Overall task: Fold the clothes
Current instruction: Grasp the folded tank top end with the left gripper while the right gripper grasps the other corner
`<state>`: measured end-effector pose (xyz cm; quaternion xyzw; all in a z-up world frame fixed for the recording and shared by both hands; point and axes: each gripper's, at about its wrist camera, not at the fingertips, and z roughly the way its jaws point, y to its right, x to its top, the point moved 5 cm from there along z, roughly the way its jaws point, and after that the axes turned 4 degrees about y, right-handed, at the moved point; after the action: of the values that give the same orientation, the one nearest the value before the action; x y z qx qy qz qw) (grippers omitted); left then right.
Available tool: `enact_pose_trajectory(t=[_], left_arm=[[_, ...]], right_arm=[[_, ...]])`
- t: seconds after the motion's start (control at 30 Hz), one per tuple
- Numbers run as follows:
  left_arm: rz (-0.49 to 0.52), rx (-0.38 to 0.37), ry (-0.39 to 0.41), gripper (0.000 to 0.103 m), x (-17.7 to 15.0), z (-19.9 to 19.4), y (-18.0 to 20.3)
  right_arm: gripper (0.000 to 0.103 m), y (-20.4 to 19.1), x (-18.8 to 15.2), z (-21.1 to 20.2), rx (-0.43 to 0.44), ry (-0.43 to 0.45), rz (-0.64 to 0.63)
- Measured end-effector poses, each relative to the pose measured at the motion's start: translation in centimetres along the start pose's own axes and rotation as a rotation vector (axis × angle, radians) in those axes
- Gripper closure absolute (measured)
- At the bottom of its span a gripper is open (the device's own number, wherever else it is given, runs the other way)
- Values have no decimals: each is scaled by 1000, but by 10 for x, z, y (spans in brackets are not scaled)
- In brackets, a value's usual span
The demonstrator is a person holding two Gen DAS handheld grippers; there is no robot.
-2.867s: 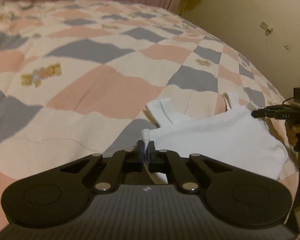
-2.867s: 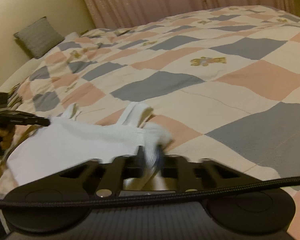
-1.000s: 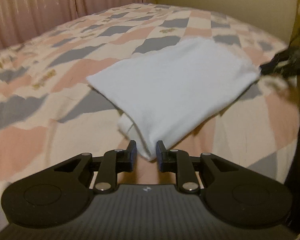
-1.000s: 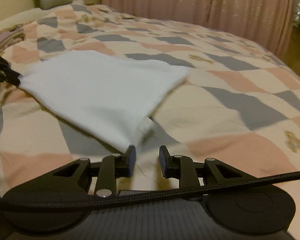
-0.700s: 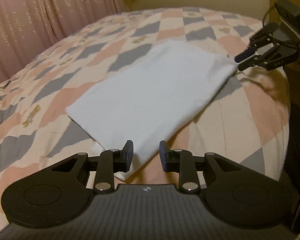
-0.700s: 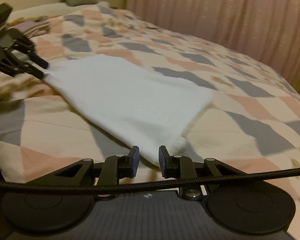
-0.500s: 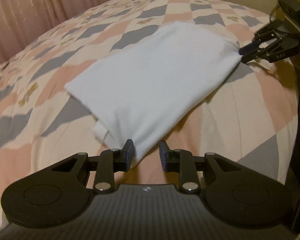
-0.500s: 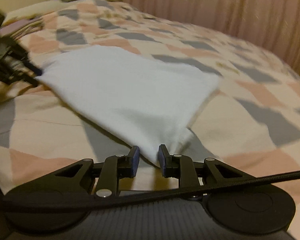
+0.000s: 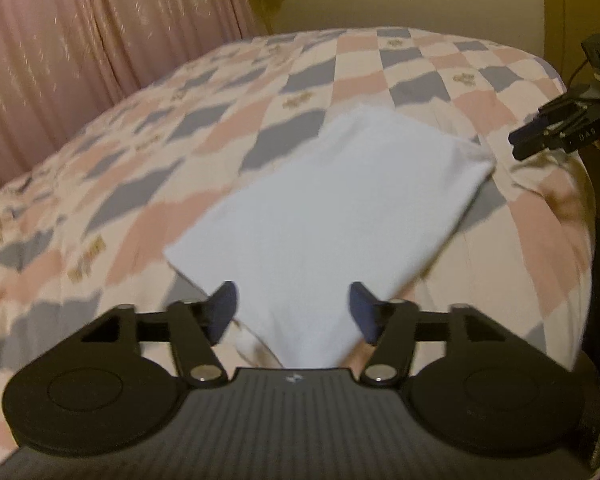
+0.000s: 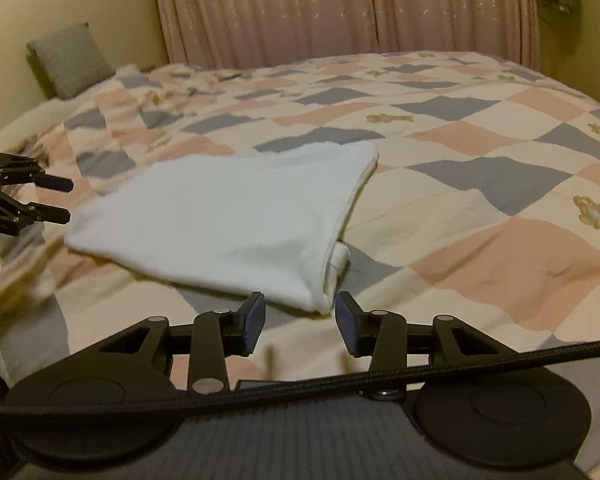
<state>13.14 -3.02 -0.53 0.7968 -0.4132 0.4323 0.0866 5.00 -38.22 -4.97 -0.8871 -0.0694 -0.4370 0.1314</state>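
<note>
Black left gripper (image 9: 292, 306), right gripper (image 10: 300, 322): blue-padded jaws, silver screws, braided cable.

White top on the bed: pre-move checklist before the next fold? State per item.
1. Left gripper released: ok. Fingers have just been opening; a corner of the white top lies between them, untouched.
2. Right gripper released: ok. Fingers have just been opening and stand apart, the top's near corner just ahead of them.
3. Top resting on the quilt: ok, lying folded, not lifted.
4. Fold tidy: not ok. A lower layer sticks out at the right edge in the right wrist view.
5. Straps tucked in: cannot tell, hidden under the upper layer.
6. Grippers apart from each other: ok, at opposite corners.
</note>
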Motion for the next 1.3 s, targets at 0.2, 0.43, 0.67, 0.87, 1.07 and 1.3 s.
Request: enact_pose_trajectory(t=[0.2,0.43,0.67,0.87,1.07,1.3], left_arm=[[65,-47,66,11,30,49,-26],[69,-167,39,10,68,121,-52],[103,-322,-72,11,124,155,-46],[223,-488,-147,19,170,212,-15],[307,-667,-251,34,180,282,19],[394,-815,-360,47,171,317,36]], right_arm=[[60,13,16,31,5,17,28],[60,30,27,64,-22,-61,100],[60,30,42,46,-59,-178,252],[60,25,50,37,-57,-219,427],[60,23,32,36,-93,-256,553],[53,19,4,37,-142,-256,728]])
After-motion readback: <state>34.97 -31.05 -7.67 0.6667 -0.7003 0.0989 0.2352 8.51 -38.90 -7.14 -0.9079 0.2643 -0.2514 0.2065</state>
